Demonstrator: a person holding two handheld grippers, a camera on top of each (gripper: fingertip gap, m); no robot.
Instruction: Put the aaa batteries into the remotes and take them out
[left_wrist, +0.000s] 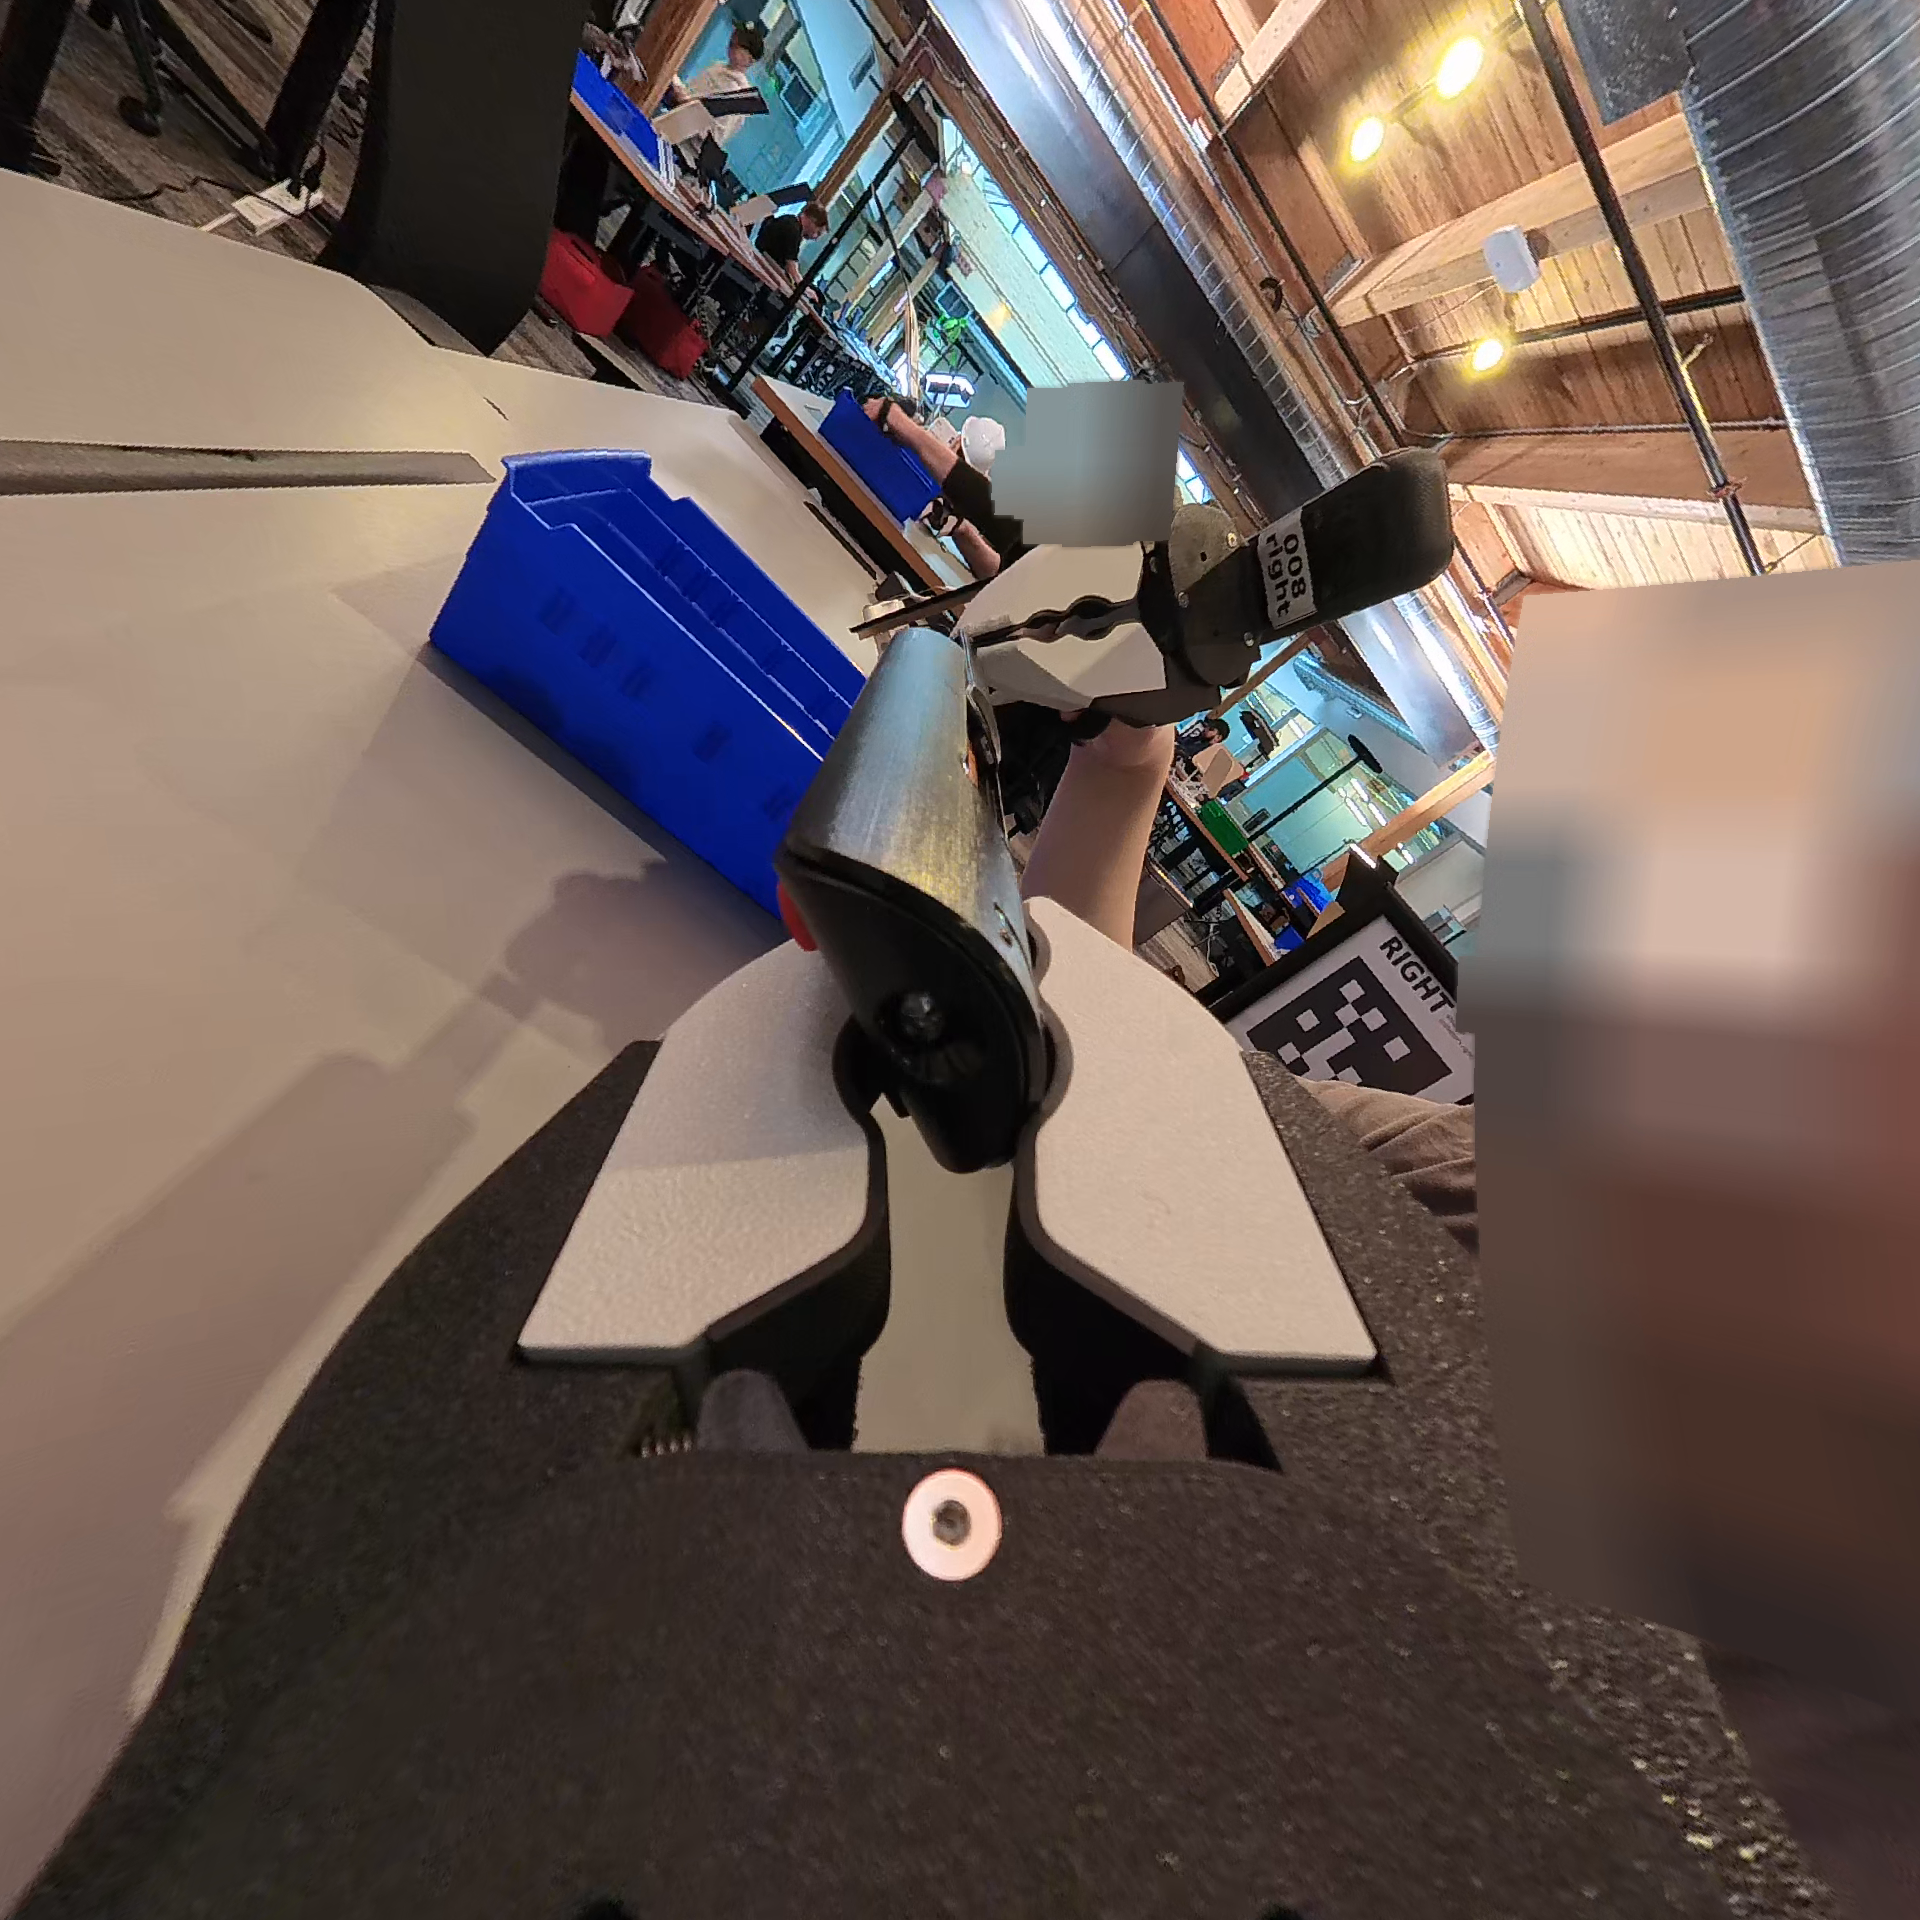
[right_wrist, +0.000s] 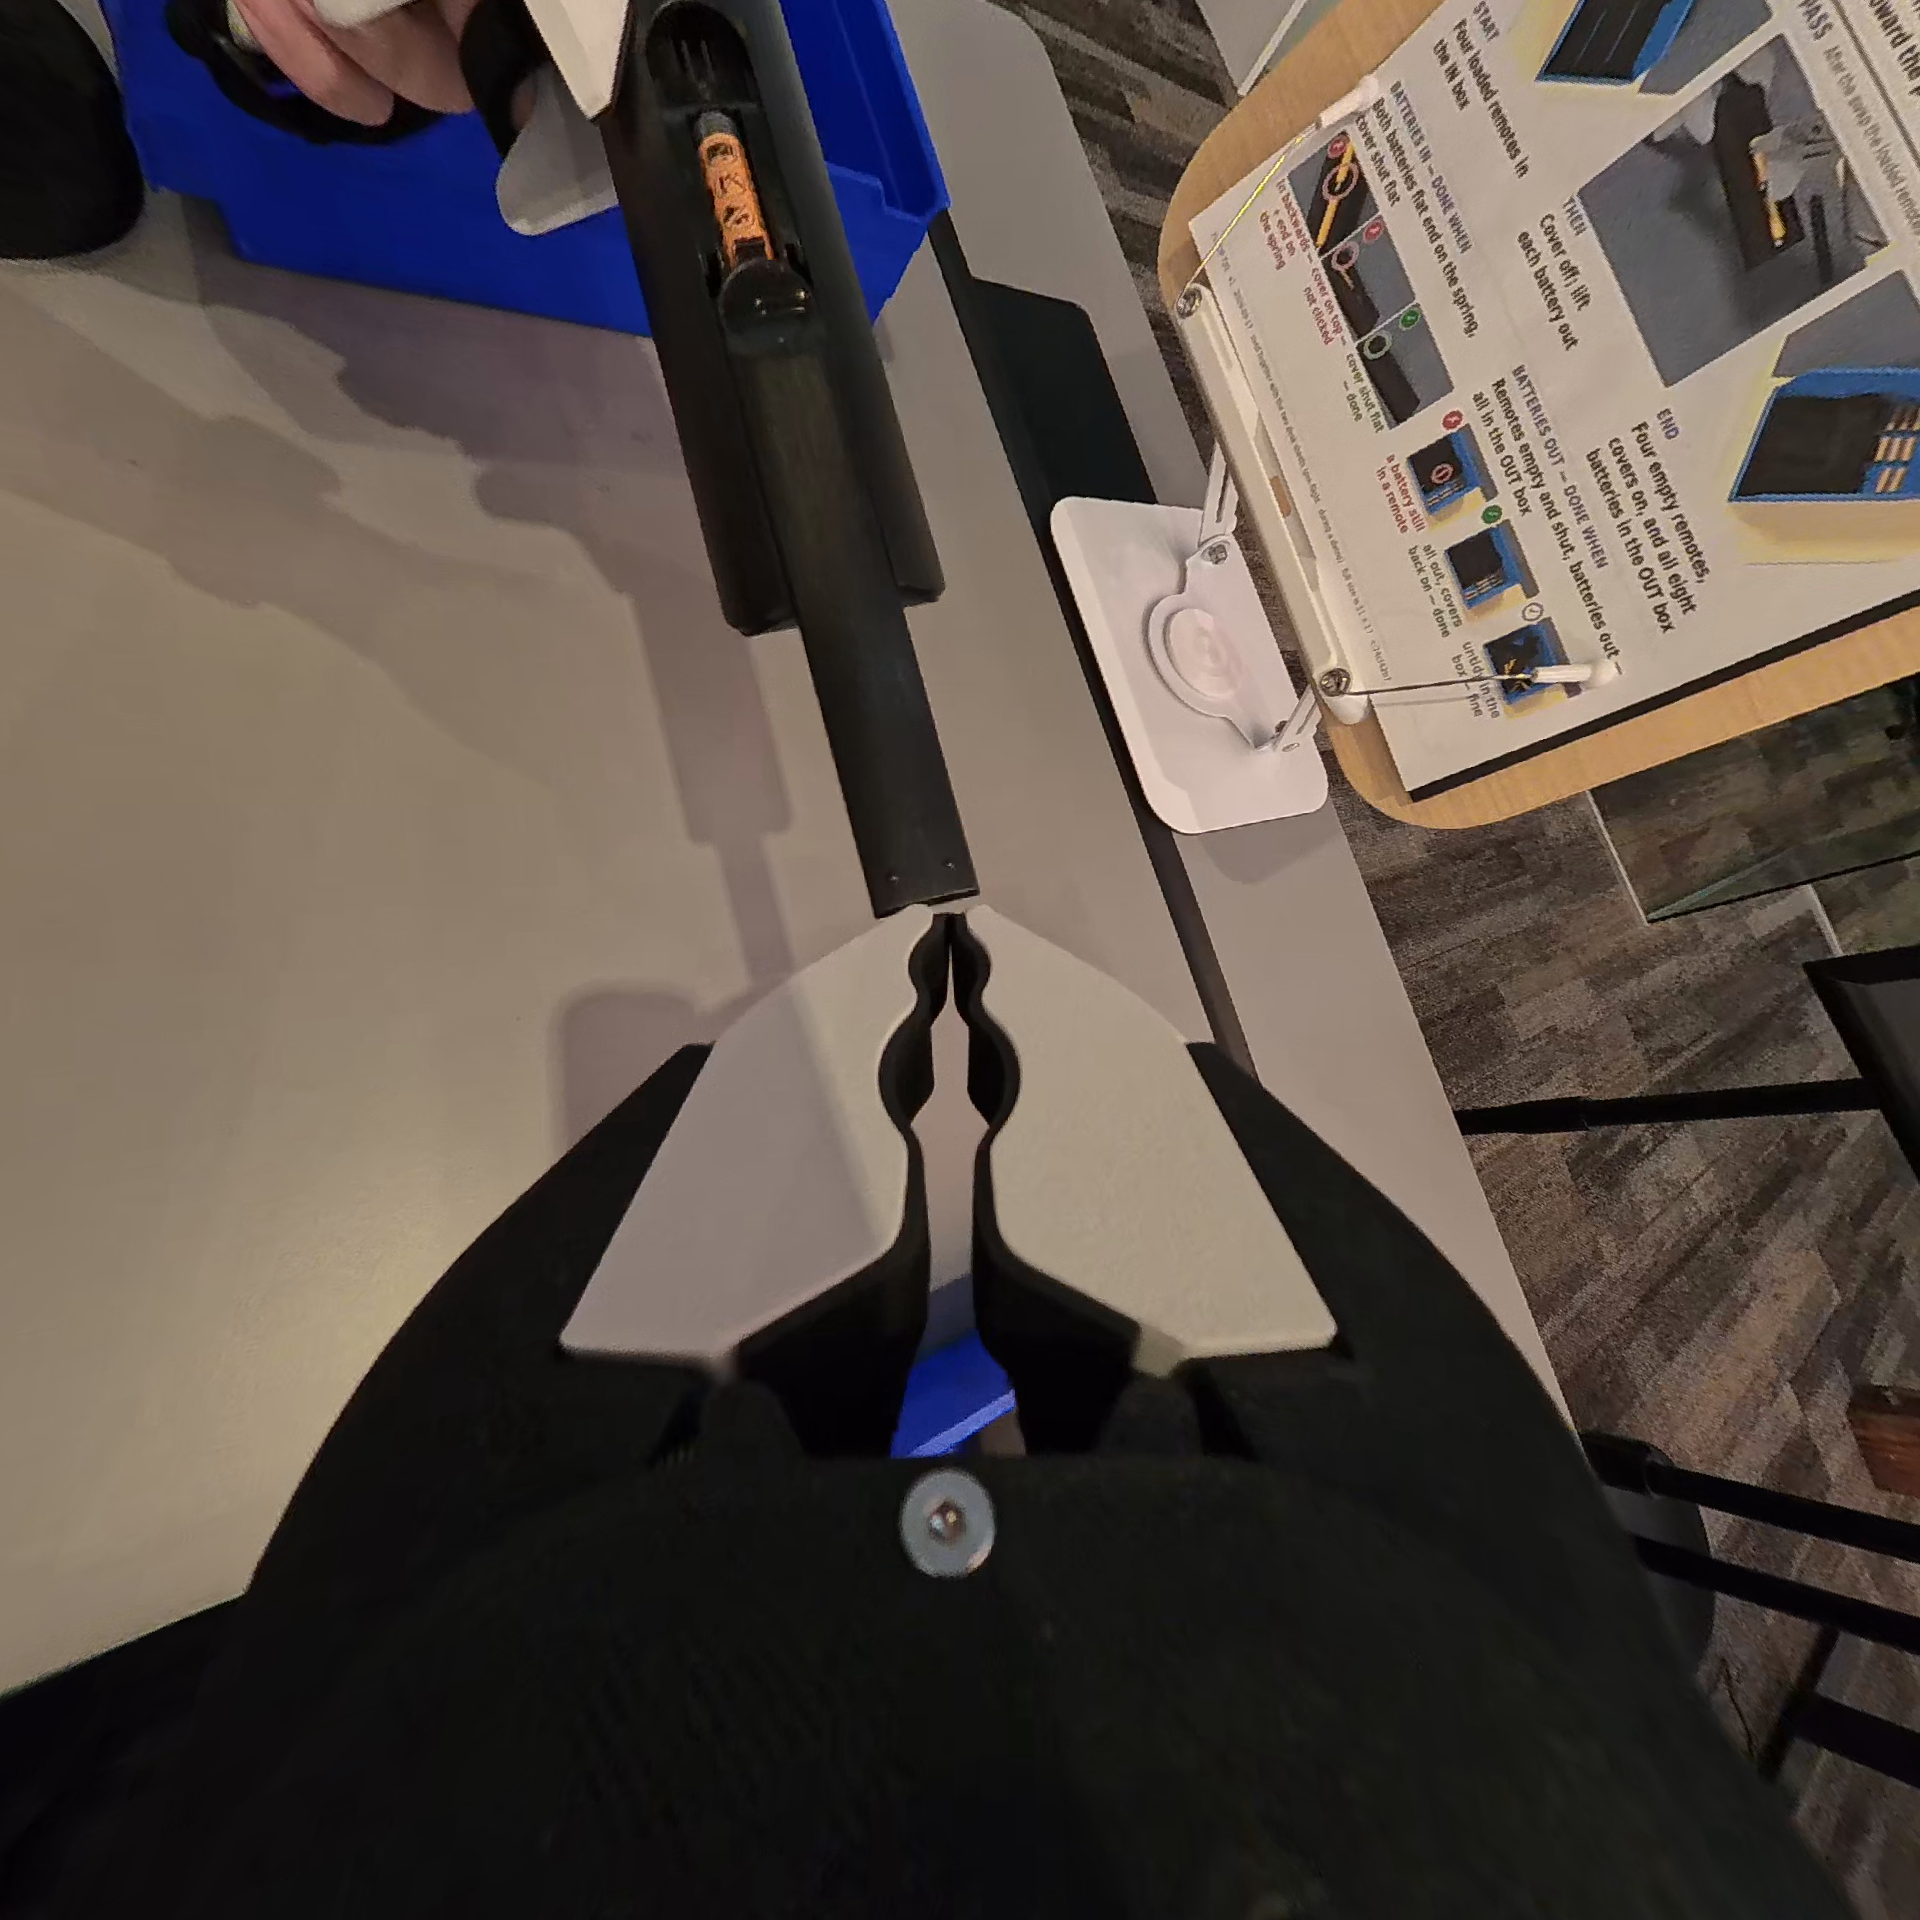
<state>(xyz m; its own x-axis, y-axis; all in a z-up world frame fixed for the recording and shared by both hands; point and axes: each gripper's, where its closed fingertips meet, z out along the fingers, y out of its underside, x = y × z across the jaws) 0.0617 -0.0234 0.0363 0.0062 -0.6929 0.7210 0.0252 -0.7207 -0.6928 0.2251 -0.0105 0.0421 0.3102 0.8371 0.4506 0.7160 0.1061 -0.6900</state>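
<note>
— Where is our long black plastic remote (left_wrist: 914, 831)?

— In the air over the pale grey table (right_wrist: 312, 727), stretched between our two claws. Our left claw (left_wrist: 951, 1070) is clamped part-way round one end of it. The long axis runs straight away from that claw towards our right claw (right_wrist: 951, 920).

— And the right one?

— Its jaws are all but closed. The tips seem to pinch the near end of the narrow black battery cover (right_wrist: 883, 675), which has slid partly off and juts past the remote's body towards us. We judge that it is gripped, though the contact is thin.

— So what does the next move turn on?

— The cover lies dead ahead of the right claw, in line with the remote. A straight pull back along that axis should free it while the left claw braces the body. The right claw is nearer the cover. The left is nearer the open bay.

— Counts?

— One remote and one cover. One orange cylindrical battery (right_wrist: 732, 197) shows in the bay, and we cannot tell if there is a second. One blue plastic bin (left_wrist: 644, 644) stands on the table behind.
</note>
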